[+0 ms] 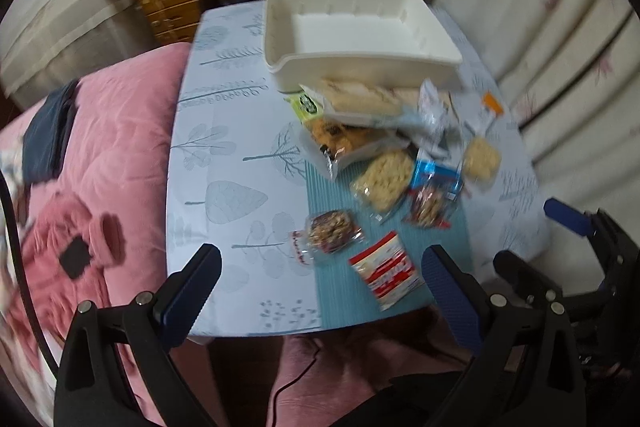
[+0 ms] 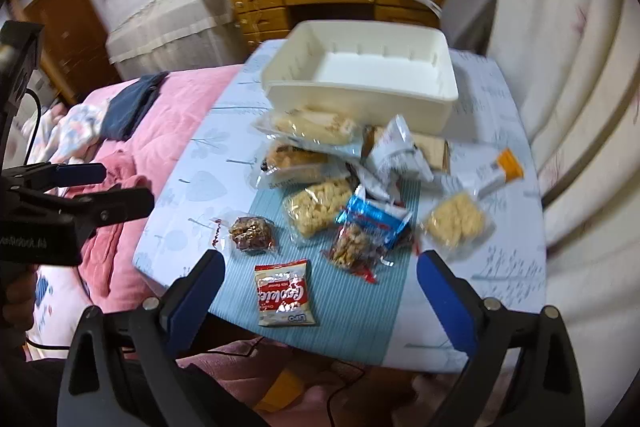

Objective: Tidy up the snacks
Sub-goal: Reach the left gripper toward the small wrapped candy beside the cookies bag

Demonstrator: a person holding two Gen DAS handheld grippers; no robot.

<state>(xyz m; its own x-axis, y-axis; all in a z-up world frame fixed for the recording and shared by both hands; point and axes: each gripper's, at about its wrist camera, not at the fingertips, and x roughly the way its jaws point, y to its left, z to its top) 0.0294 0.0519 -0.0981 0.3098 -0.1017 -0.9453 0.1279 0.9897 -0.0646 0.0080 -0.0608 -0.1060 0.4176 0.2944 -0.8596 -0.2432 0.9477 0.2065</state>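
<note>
Both grippers hover over the near edge of the table [image 2: 516, 131], holding nothing. Left gripper [image 1: 320, 287] is wide open, right gripper [image 2: 320, 291] is wide open too; the left one also shows at the left side of the right view

Snacks are all loose on the table, none in the white bin [image 2: 360, 95] at the far end, which looks empty. Cookie packet [image 2: 285, 293] lies closest, near the front edge on the blue mat [image 2: 360, 315], right between the right gripper's fingers in view. Round nut cluster [image 2: 253, 231] is just beyond it to the left. Two puffed rice packs [image 2: 318, 207] and a blue-topped nut bag [image 2: 362, 235] sit mid-table; a heap of overlapping wrappers [image 2: 320, 143] lies against the bin's near wall

Risks as I judge them:
- cookie packet is flat and slick, close to the front edge: a shallow pinch could push it off the table instead of lifting it
- crinkly film on the rice packs likely slips or deforms; grabbing by a seam corner may tear or let it swing
- the heap is stacked and touching: pulling one pack probably drags its neighbours, maybe toward the right edge
- bin looks light; bumping its near wall while dropping a pack could shove it toward the far edge
- both views are motion-blurred, so depth to the packet is hard to read; closing early would miss
</note>
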